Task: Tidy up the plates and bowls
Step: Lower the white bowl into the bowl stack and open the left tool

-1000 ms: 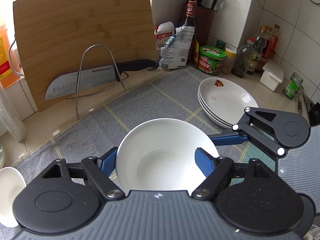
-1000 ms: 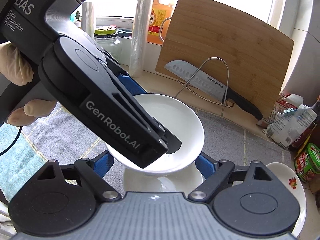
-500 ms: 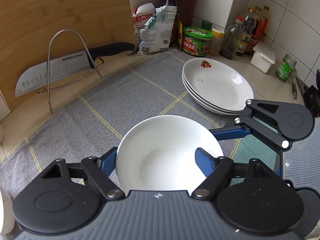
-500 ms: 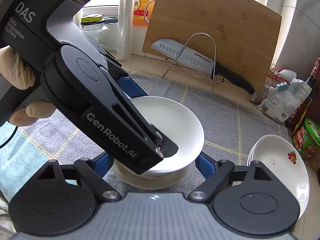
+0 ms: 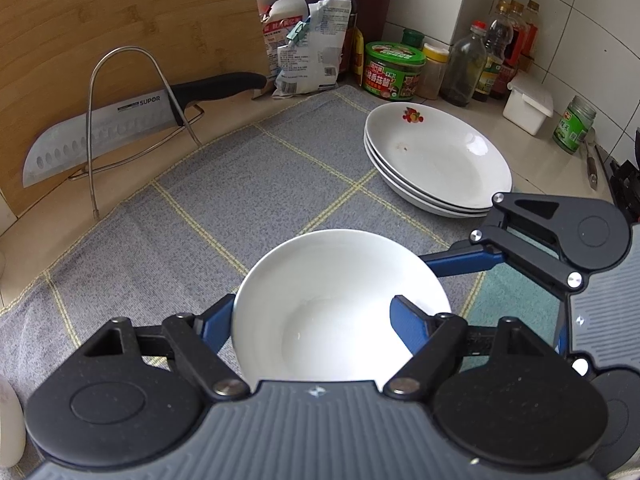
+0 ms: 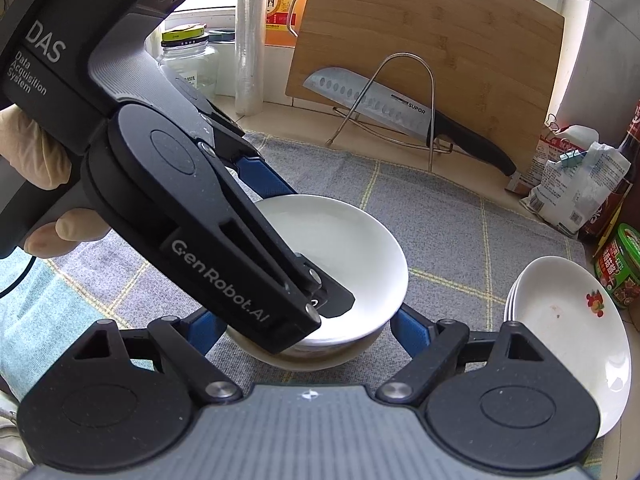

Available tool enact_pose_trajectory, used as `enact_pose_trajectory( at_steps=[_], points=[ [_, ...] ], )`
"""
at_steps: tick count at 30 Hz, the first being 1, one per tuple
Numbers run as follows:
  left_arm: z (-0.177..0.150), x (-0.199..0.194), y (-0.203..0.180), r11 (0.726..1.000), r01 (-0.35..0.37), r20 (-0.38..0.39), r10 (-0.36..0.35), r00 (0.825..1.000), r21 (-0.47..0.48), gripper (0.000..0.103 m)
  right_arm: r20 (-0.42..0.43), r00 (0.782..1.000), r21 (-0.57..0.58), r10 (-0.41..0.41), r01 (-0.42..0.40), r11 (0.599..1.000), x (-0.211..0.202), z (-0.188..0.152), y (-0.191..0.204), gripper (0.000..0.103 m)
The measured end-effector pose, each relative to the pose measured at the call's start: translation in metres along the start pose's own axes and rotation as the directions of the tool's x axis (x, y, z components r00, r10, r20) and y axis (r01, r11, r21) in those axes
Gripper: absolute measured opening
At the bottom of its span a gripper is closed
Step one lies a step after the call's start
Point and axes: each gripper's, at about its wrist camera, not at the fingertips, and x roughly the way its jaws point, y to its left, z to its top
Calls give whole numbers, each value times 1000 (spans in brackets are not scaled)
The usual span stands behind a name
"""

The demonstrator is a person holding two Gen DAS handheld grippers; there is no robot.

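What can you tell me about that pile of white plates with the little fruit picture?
The stack of plates holds about three shallow, glossy white dishes, seemingly ceramic, nested upright. The top one bears a small red fruit decal near its rim and a few brownish specks inside. The stack rests at the edge of the grey checked cloth, near the jars. No tongs touch it.

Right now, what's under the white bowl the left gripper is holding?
Another white bowl sits directly under the top bowl, on the gray cloth. Its inside is covered.
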Motion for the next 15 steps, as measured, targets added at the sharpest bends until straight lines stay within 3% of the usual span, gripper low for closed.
enact_pose_trajectory(
  at_steps=[11,13,15],
  points=[
    [-3,4,3,1000,9,-3,-9,1000,-20,81,1,1000,22,19,-19,1000,2,0,-4,92],
    [-3,3,4,1000,15,1,-15,1000,-26,81,3,1000,22,19,-19,1000,2,0,-4,94],
    [-3,2,4,999,17,7,-17,1000,-31,81,15,1000,11,-4,4,1000,1,1,-3,102]
  ],
)
